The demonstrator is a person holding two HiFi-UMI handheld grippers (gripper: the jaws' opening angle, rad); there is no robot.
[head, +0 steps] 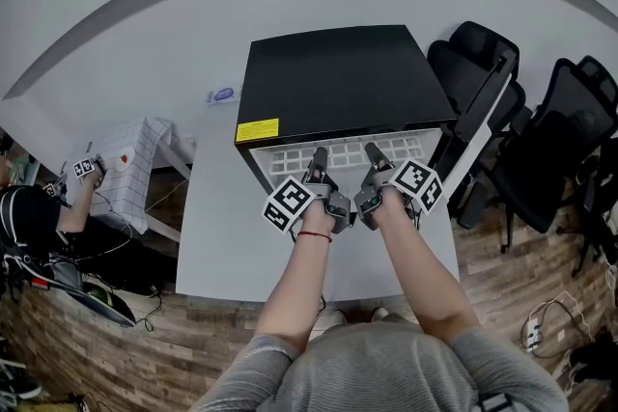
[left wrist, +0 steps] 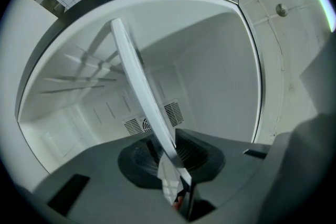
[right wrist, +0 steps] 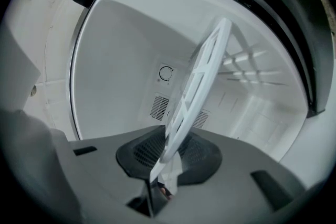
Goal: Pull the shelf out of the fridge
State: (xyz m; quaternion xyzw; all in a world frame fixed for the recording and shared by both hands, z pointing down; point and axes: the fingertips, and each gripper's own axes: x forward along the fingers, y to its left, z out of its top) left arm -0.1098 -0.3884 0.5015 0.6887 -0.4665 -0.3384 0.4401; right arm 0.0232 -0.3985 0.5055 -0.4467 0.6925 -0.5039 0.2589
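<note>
Risk of binding first: white slotted plastic shelf (head: 338, 152) lies level at the mouth of the black box-shaped mini fridge (head: 338, 72), front edge at the opening, most of its length apparently inside. Could skew and jam against the white side walls if drawn harder by one hand than the other. Could slip free, being pinched only along its thin front edge. Could drop at the rear once clear of its supports and strike the grey table (head: 222, 236). Could drag the whole fridge forward if stuck. Could knock the white-lined fridge door (head: 478, 125), which stands open at the right, on a sideways swing.

Left gripper (head: 317, 164) clenched on the shelf's front edge, with the slat (left wrist: 142, 92) running straight out from between its jaws. Right gripper (head: 377, 159) likewise clamped on the same edge, just beside the left, with the grid (right wrist: 199, 81) rising from its closed pads (right wrist: 157, 165).

Count: one fridge, one shelf in view, one open door, one table, two grippers, one yellow label (head: 257, 129) on the fridge top, at least two black office chairs (head: 570, 130) at the right, one other person (head: 29, 217) at the far left.
</note>
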